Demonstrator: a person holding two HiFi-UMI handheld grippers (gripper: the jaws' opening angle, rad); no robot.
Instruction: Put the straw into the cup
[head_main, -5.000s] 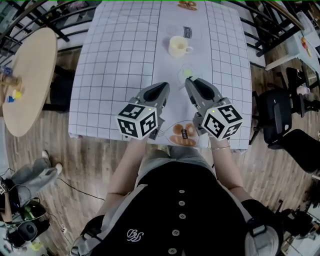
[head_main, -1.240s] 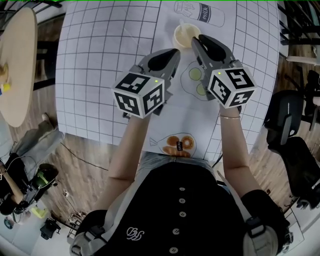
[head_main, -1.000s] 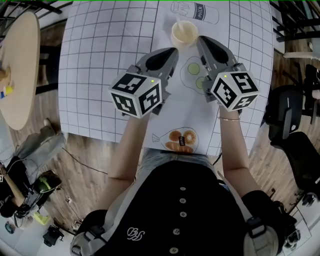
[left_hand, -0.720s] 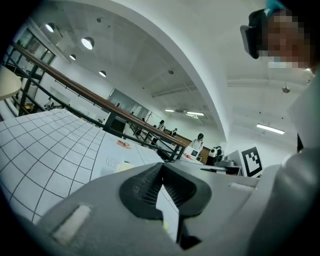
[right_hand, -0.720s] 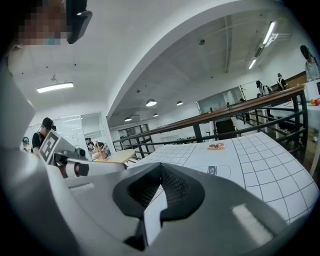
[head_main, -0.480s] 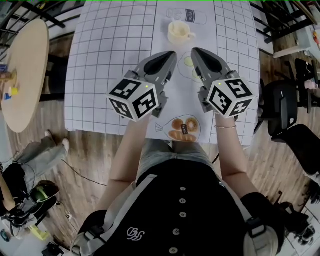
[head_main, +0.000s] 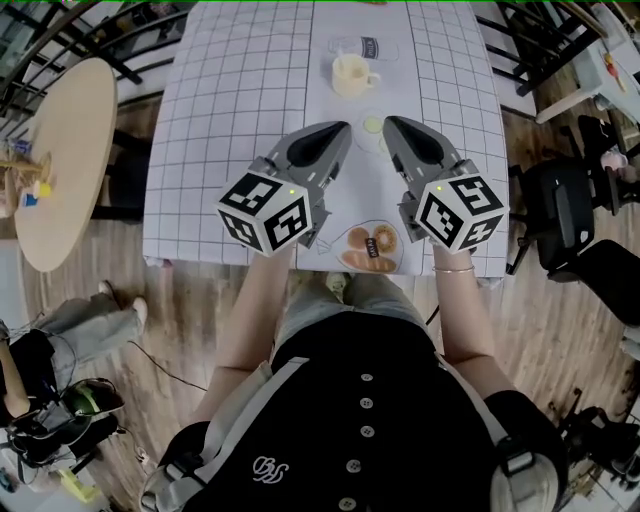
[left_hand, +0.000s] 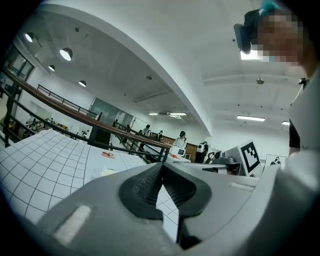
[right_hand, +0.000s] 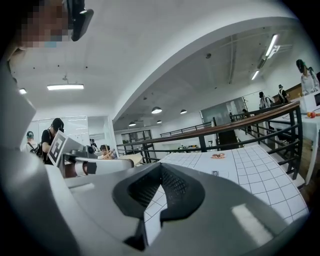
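A cream cup (head_main: 349, 73) with a handle stands upright on the white grid-patterned table (head_main: 230, 120), toward its far end. No straw shows in any view. My left gripper (head_main: 342, 127) hovers above the table's middle, shut, with nothing between its jaws. Beside it, my right gripper (head_main: 391, 121) is shut and empty as well. Both tips point toward the cup and stop well short of it. In the left gripper view the shut left gripper (left_hand: 162, 165) fills the lower frame, and the cup (left_hand: 107, 171) is small beyond it. The right gripper (right_hand: 161, 165) also shows shut in its own view.
Flat printed pictures lie on the cloth: a milk bottle (head_main: 367, 47) behind the cup, green slices (head_main: 373, 125) between the tips, doughnuts (head_main: 370, 247) at the near edge. A round wooden table (head_main: 55, 150) stands left, a black chair (head_main: 565, 215) right. Railings run behind.
Both grippers have drawn back from the cup toward the table's near edge; the right tip was beside the cup a second ago. Both stayed shut and empty.
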